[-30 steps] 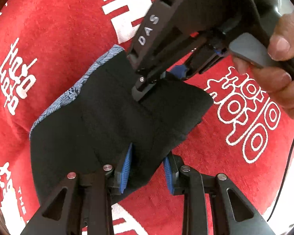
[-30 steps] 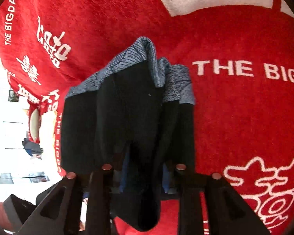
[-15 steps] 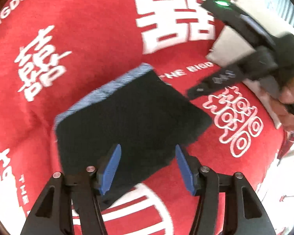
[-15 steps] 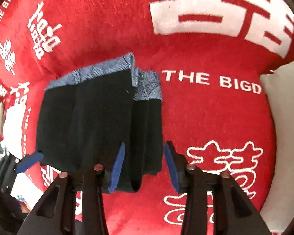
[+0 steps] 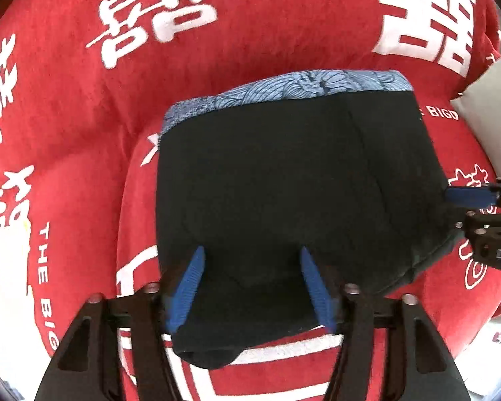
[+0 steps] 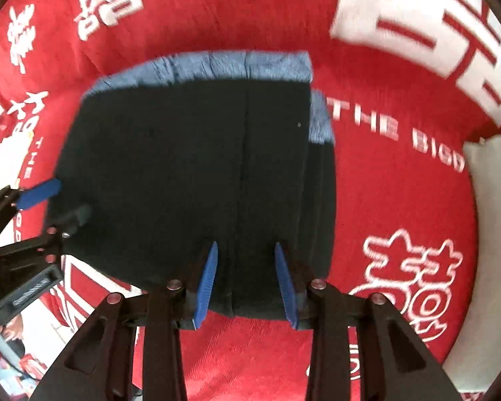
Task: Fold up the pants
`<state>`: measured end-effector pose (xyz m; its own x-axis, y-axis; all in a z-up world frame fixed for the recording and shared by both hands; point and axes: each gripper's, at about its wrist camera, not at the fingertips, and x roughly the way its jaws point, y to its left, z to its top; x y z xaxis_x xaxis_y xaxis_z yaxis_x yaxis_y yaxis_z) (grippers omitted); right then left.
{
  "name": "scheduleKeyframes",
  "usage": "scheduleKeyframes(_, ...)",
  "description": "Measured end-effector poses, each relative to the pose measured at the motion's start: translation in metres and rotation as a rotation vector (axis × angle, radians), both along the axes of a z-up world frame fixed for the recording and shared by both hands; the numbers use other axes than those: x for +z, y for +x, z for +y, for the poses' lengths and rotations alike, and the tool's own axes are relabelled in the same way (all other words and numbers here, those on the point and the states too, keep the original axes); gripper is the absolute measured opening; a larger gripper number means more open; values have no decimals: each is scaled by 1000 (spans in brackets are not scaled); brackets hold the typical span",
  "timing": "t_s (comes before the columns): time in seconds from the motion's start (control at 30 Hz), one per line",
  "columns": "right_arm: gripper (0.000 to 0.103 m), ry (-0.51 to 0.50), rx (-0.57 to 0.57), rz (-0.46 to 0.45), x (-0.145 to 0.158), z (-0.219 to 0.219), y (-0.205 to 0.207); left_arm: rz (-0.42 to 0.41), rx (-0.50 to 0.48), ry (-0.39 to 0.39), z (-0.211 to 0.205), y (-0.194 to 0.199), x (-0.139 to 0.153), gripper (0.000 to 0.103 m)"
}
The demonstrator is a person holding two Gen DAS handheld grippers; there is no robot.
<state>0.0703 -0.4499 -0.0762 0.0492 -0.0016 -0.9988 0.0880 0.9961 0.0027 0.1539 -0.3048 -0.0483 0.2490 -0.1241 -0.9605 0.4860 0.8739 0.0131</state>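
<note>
Left hand-held gripper (image 5: 250,284): fingers apart, over the near edge of the pants, holding nothing.
Right hand-held gripper (image 6: 246,282): fingers apart too, nothing pinched.
Pants (image 5: 294,193): a folded black square with a blue band, lying flat on the red cloth (image 5: 217,50).
Feel: probably soft, light, floppy.
Hold: pinch a thick folded edge.
Room: lots of red cloth around; a white thing (image 6: 494,200) sits at the right.

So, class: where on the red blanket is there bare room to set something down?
Free: red blanket right of the folded pants, up to the white cushion; also beyond the blue waistband. Crowded: the near edge, where both tongs sit.
</note>
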Motion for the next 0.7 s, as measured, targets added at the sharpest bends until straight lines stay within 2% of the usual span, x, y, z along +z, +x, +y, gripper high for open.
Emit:
scheduleKeyframes(0.03,39,0,-6,-15,0,-1,-2,14,0,-13,-2,-1,-1,84)
scheduleKeyframes(0.17,39,-35,16,-25,0,5,-5,20,7,-6,-3,-5,-4,84)
scheduleKeyframes(0.3,39,-50,16,-36,3,10,-11,26,13,-38,4,-2,6,84)
scheduleKeyframes(0.5,42,-43,-22,-54,4,3,-19,50,26,9,20,9,2,84)
scheduleKeyframes(0.7,54,-21,-74,-42,9,-5,-30,87,74,5,30,15,-2,84)
